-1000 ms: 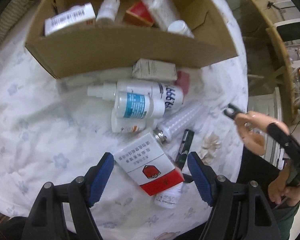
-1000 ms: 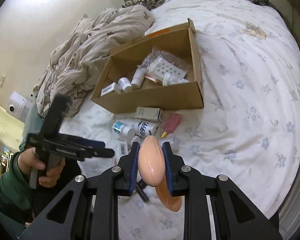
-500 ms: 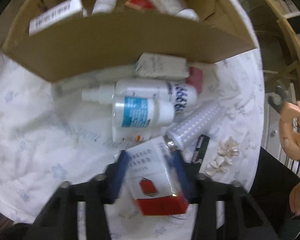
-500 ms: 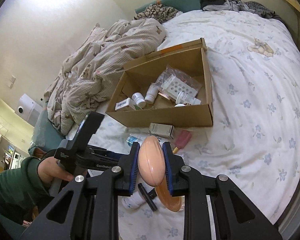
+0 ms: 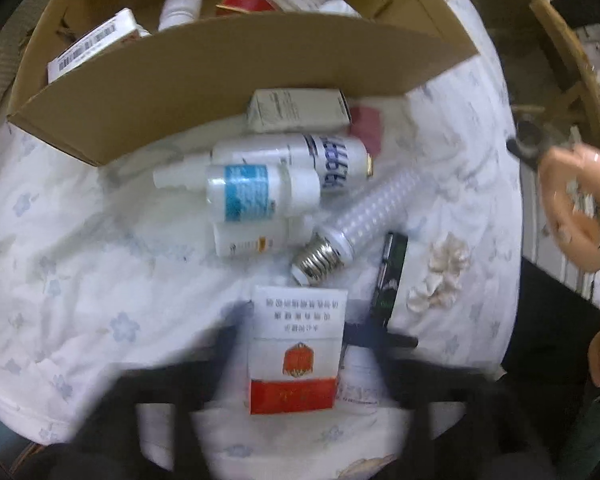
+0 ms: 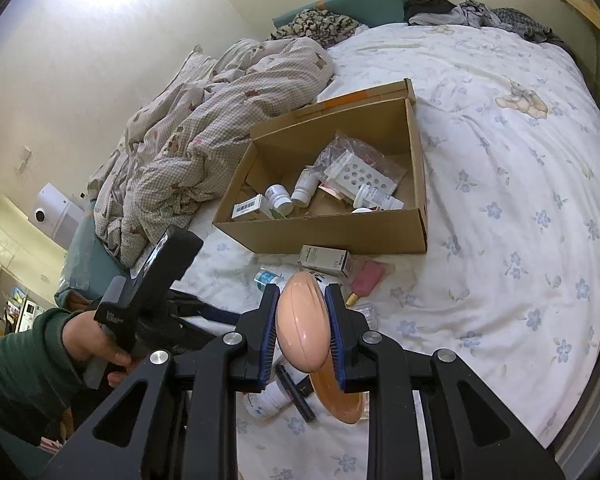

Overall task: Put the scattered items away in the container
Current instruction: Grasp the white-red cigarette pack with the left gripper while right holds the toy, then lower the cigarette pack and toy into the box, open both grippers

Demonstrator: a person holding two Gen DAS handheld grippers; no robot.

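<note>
Across the flower-print bedsheet [image 6: 500, 208] sits the open cardboard box [image 6: 340, 236], already holding pill bottles, a barcoded carton and a bagged blister tray. Just in front of its near wall lies the scattered clutter: a grey-white carton [image 5: 298, 110], a white spray can [image 5: 300, 156] with large blue digits too blurred to read surely, a blue-labelled bottle [image 5: 256, 192], a screw-base LED bulb [image 5: 356, 220] and a slim black item [image 5: 392, 276].

Left gripper [image 5: 296, 344] points steeply down over the mess, its fingers a dark blur; the jaws have just been opening, standing spread either side of the red-and-white cigarette pack [image 5: 296, 344], which lies flat on the sheet with Chinese print I cannot make out. A green-sleeved hand [image 6: 96, 340] grips that tool's handle.

Right gripper [image 6: 302, 328] angles down toward the box, blue pads pressed against a peach oval case [image 6: 302, 324], held off the bed, well short of the box.
</note>
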